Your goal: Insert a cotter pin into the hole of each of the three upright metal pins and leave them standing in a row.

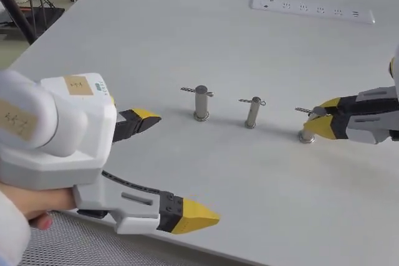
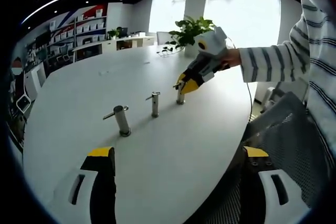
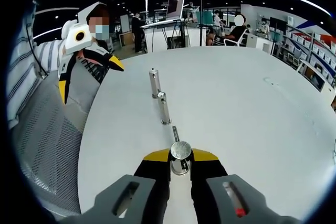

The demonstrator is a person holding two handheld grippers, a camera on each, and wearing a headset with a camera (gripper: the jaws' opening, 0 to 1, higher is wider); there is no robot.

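Three metal pins [image 1: 252, 112] stand — right gripper [image 1: 316, 117] seemingly clamps the third pin [image 1: 306, 136], left gripper [image 1: 186, 167] gapes.

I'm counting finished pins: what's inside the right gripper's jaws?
The third metal pin stands between the right gripper's yellow tips, with a cotter pin poking out its far side. Whether the cotter's loop end is seated is covered by the jaws.

Head view down over the table [image 1: 187, 23]; gripper views low from opposite ends of the shared pin row [image 1: 252, 113].
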